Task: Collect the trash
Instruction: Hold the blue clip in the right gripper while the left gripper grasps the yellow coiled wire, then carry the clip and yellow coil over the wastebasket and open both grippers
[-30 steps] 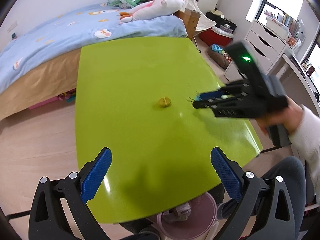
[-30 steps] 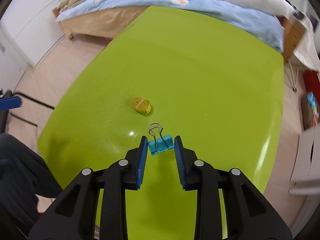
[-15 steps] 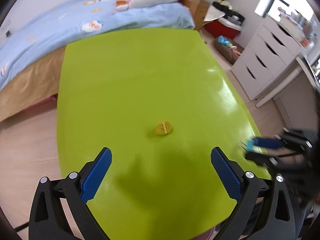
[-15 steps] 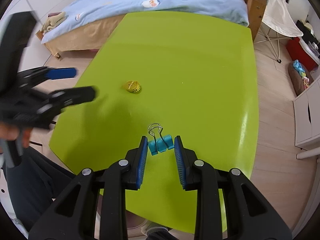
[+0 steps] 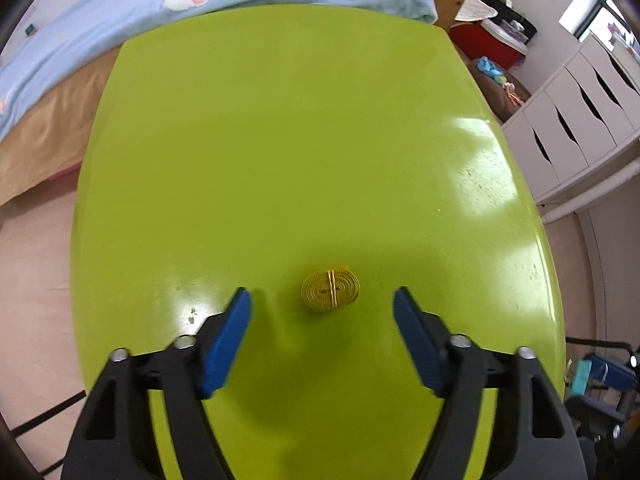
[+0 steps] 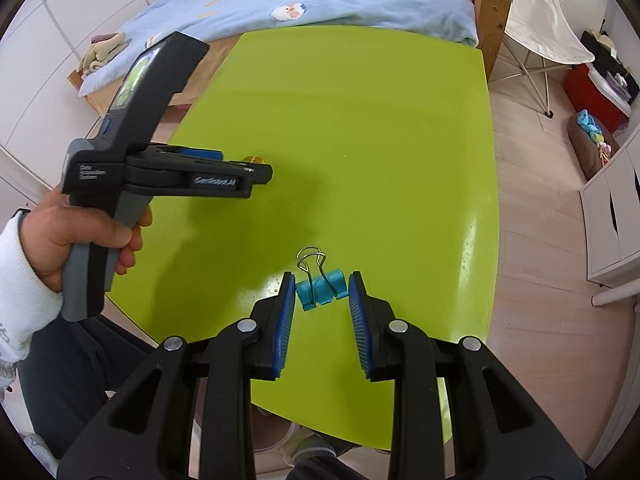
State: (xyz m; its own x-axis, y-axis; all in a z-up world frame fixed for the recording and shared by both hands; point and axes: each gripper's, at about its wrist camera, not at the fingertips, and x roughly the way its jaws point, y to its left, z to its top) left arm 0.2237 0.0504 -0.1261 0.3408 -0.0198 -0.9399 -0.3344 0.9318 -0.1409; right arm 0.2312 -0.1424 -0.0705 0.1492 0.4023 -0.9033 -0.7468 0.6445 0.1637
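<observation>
With the right gripper (image 6: 320, 300) clamping the blue binder clip (image 6: 320, 290), the left gripper (image 5: 322, 316), jaws closing, should centre on the yellow coil (image 5: 330, 291) near the tabletop's (image 5: 304, 140) near edge.

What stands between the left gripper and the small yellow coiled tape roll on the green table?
Nothing visible. The left gripper, its jaws closing, has only bare green table ahead of the yellow coiled tape roll, which lies just beyond its fingertips, untouched.
</observation>
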